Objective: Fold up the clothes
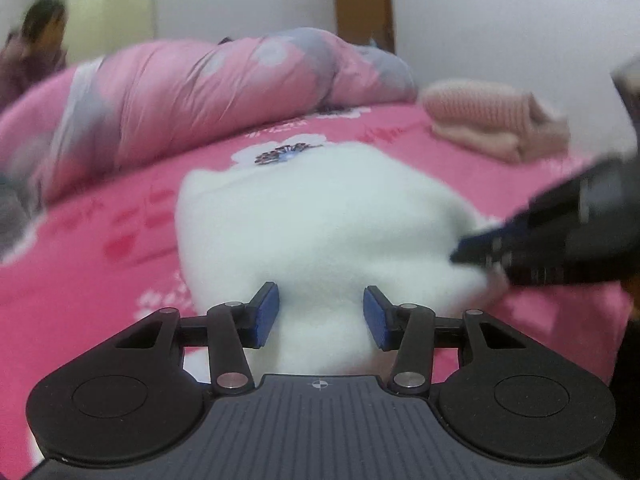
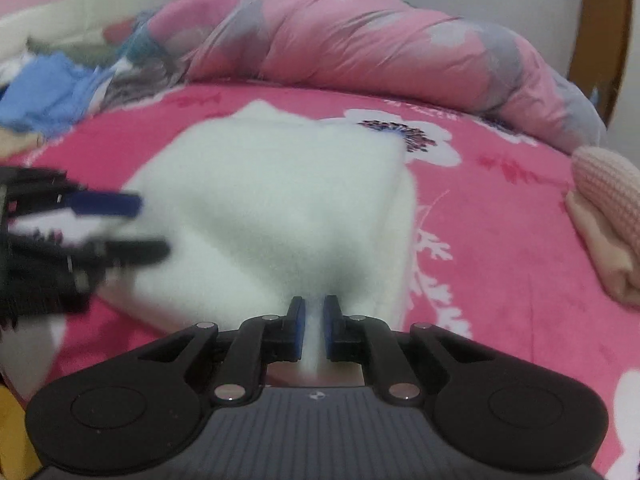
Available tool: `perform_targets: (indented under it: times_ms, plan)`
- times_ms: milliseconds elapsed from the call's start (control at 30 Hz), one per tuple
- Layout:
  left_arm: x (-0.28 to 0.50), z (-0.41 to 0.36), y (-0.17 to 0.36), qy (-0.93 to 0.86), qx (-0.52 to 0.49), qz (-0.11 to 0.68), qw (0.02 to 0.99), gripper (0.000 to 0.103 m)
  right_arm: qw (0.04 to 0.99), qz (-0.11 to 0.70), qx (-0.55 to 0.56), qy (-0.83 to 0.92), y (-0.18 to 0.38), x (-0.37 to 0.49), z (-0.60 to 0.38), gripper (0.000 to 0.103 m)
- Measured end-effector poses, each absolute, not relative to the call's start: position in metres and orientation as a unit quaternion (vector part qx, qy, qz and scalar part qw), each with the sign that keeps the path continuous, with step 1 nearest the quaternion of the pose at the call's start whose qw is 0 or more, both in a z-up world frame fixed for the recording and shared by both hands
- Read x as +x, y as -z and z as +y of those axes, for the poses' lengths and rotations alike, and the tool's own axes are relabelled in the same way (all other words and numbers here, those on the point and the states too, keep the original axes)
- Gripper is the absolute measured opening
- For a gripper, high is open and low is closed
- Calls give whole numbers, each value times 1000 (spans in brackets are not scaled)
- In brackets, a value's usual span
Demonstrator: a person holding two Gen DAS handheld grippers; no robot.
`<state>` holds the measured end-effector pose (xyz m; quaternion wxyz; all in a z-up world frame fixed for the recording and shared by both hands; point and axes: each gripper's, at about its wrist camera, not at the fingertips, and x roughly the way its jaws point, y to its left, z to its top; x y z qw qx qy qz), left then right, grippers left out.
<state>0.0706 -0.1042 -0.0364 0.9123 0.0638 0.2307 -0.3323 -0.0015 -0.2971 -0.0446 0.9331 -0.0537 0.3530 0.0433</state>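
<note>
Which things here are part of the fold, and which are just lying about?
In the job:
white garment
right gripper, shut on its near edge
left gripper, open around a fold of it

Lying about:
pink quilt
folded pink knitwear
blue cloth
bedsheet, only the work surface
</note>
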Motion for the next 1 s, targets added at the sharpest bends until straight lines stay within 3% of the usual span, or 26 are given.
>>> perform_targets:
  times_ms: [300,400,533,767,1000]
  plan:
    - [90,-145,25,340,129,234,902,47,962,270,29,-19,44,-22,-308,9]
    - [113,-172,33,328,156,295,884,50,968,250,36,-5,65,-26,-306,9]
    - [119,-196,0,347,157,271,884,49,973,227,45,11,66,-32,-302,11]
    - [159,-262,38,323,227,291,871,52,983,180,4,23,79,-39,-291,11]
    - [182,-267,25,327,186,318,870,50,986,167,11,15,80,-39,-297,11]
